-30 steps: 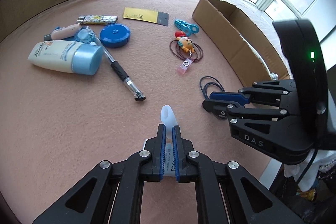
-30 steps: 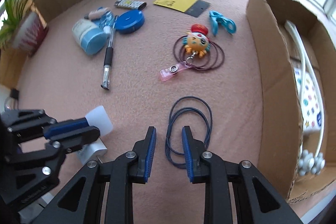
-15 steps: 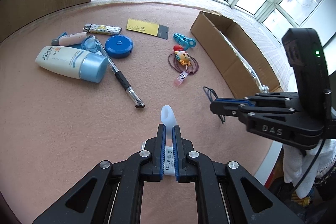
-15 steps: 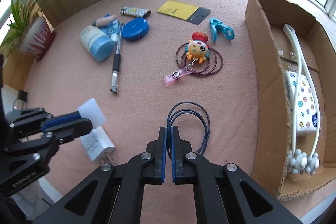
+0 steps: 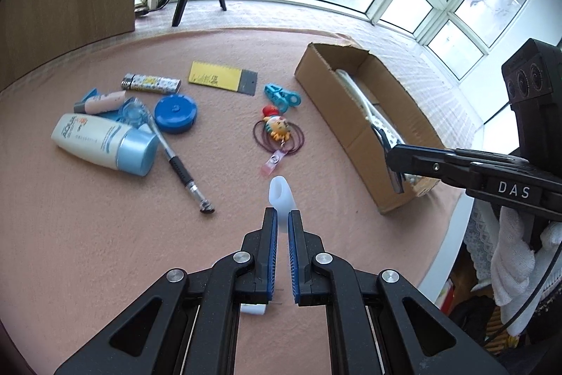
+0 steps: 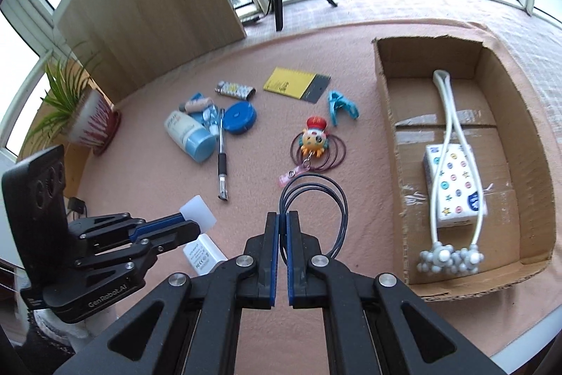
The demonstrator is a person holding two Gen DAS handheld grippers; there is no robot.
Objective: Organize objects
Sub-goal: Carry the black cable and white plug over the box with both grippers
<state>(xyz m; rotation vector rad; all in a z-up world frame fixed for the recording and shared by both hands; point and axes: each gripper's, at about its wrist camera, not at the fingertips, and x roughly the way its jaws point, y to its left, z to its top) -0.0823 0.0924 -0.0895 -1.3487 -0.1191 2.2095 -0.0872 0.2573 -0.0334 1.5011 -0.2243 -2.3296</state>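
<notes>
Far to your left, the potted plant [image 6: 75, 115] is sitting off the pink cloth [image 5: 87, 234], out of the work. Your left gripper [image 5: 280, 223] is clamping a translucent white cap [image 5: 281, 195] between its blue pads; that cap seems to belong to the white charger [image 6: 203, 255] hanging just under the jaws. Judging by looks, this is a light, rigid block with smooth plastic faces, so it could be slipping if you are squeezing only the soft cap; a hold across the flat body would be surer.

Moving right, the lotion bottle [image 5: 105, 146], the pen [image 5: 175, 160], the blue round case [image 5: 175, 113], the lighter [image 5: 151, 82] and the yellow card [image 5: 221, 78] are lying loose on the cloth, then the cartoon badge reel [image 6: 314, 143] and the teal clip [image 6: 342, 106].

Your right gripper [image 6: 282, 225] is pinching the dark cord loop [image 6: 326, 199] where its strands are bunching together, and the rest of the loop is hanging free ahead of the jaws. It looks thin, limp and nearly weightless, so it will be swinging and may be snagging on the box wall; gripping the bundled strands, as you are doing, is the sensible spot.

Furthest right, the cardboard box [image 6: 386, 136] is lying open, already holding a white massager [image 6: 446, 164] and a patterned tissue pack [image 6: 453, 185].
</notes>
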